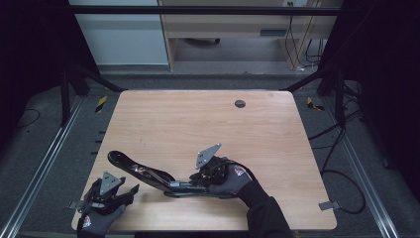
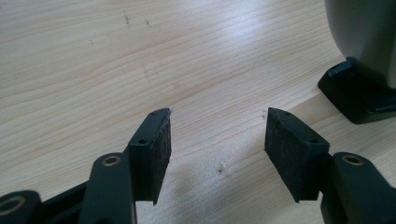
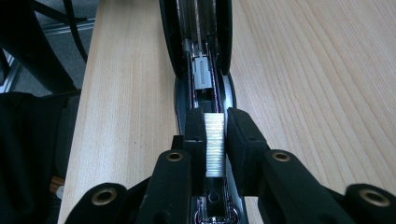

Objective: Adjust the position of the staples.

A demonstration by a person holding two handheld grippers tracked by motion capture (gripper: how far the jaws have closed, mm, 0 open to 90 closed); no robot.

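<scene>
High view: wooden worktop (image 1: 198, 124) with a long black stapler (image 1: 148, 176) lying open near the front edge, its upper arm swung out toward the left and raised. The right claw (image 1: 200, 179) meets the stapler's base end; its jaw tips are hidden behind the gloved hand and the grey plate, so the grip is hard to make out here. The left claw (image 1: 130, 191) rests at the front left corner, just beside the stapler but apart from it, jaws spread. A small dark round cap (image 1: 239, 103) sits well apart near the far edge. Left gripper view: left claw (image 2: 217, 135) spread, with bare wood between the pads; a black block (image 2: 357, 95) under a pale rounded body is cut off at the right edge, and what it is I cannot tell. Right gripper view: right claw (image 3: 215, 135) pinches a silvery strip of staples (image 3: 214, 142) upright between its pads, directly over the stapler's open channel (image 3: 201, 79). The channel's far end runs out of frame at the top; the strip's lower end is hidden by the jaws.
</scene>
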